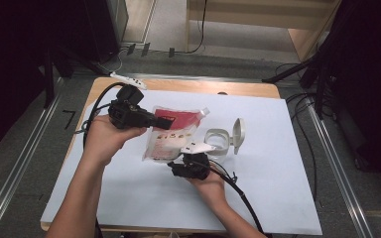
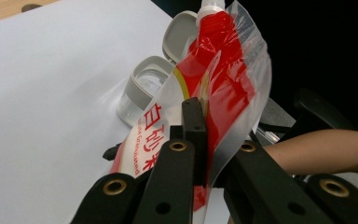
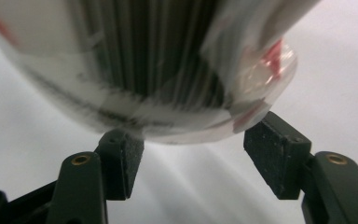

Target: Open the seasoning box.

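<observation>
Sugar pouch [image 1: 171,133] up off the table, and you've got it pinched by its upper edge in your left gripper [image 1: 154,119] — jaws squeezed together on the film, clear as day in the left gripper view, where the red-and-clear pouch [image 2: 214,88] fans out past the black fingers [image 2: 193,126]. Its long axis runs from the spout at the far right corner down toward you, bottom end hanging low over the white sheet [image 1: 278,188].

Now your right gripper [image 1: 191,166] sits just under that bottom end. Jaws stand apart here; in the right gripper view the pads [image 3: 121,158] flank the rounded base of the pouch [image 3: 168,93] on either side, and I'd say neither one is pressing on it. So the pouch lies straight ahead of and above those fingers, nearly touching.

Beside it, the small container [image 1: 217,140] waits just right of the pouch, lid [image 1: 238,133] flipped up. The spout points that way, and your right hand is the nearer one to the container. I'd judge the next move hinges on catching that base squarely.
</observation>
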